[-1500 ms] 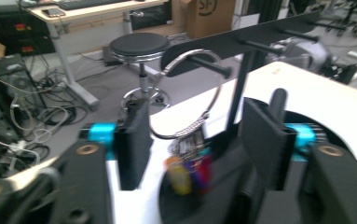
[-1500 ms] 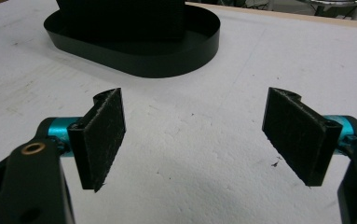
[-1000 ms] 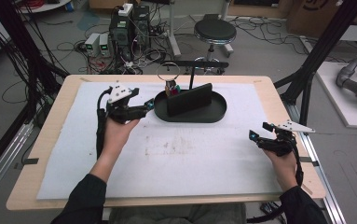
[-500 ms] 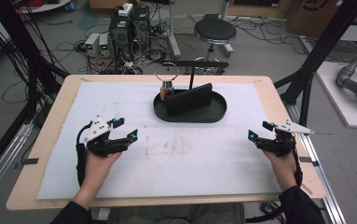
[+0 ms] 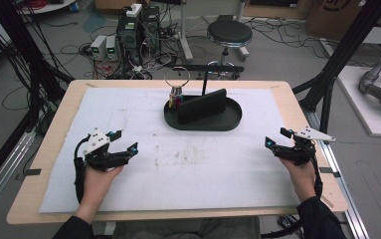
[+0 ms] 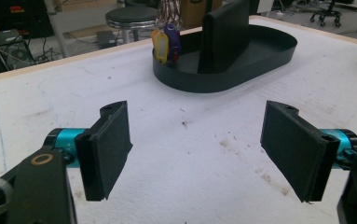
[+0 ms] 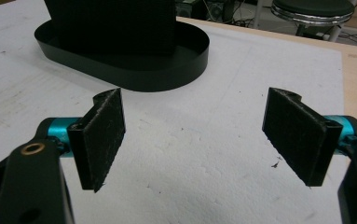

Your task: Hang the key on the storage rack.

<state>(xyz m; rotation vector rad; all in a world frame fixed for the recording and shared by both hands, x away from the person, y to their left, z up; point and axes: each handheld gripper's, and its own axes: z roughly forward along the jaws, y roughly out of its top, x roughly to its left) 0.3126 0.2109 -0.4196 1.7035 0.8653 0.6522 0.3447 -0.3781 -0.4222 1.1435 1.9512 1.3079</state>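
Tray point(image 5: 203, 122) lies lengthwise across the table; left tool point(image 5: 123, 149) and right tool point(image 5: 276, 139) gape empty.

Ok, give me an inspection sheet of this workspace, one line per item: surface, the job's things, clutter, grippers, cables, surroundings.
Surface: white mat over a wooden table, with faint smudges mid-mat.
Job's things: black oval tray at the far centre holding an upright black block; a key ring with coloured tags hangs at the tray's left end.
Clutter: nothing seen on the mat.
Grippers: left hand-held gripper open, empty, near the left edge; right hand-held gripper open, empty, near the right edge.
Cables: one black cable loops from the left hand-held gripper.
Surroundings: stool, electronics boxes and floor wiring behind the table.
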